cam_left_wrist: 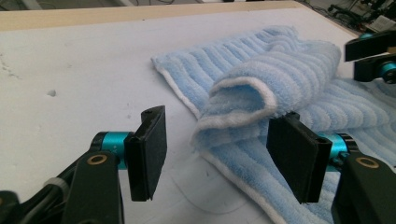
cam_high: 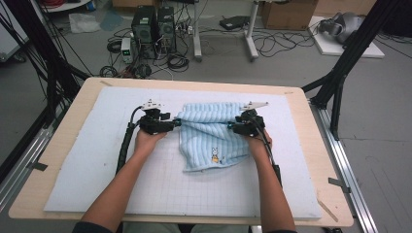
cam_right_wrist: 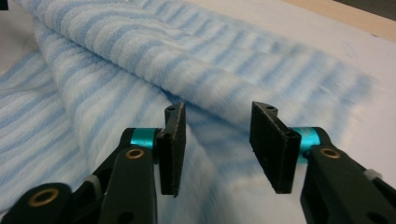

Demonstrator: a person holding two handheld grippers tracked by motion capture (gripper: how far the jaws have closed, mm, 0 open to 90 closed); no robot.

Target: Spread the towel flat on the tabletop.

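Lying rumpled, ribbed fluffy blue towel (cam_high: 210, 133)

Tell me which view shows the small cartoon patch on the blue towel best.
The high view: the patch sits in plain sight near the front edge of the towel. The left gripper view shows the towel's rolled fold, the right gripper view its blurred stripes; neither includes the patch.

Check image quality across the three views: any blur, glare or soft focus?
High view: even light, no glare, slightly soft. Left gripper view: sharp on the towel, soft shadow under its fold. Right gripper view: towel smeared by motion blur, jaws crisp.
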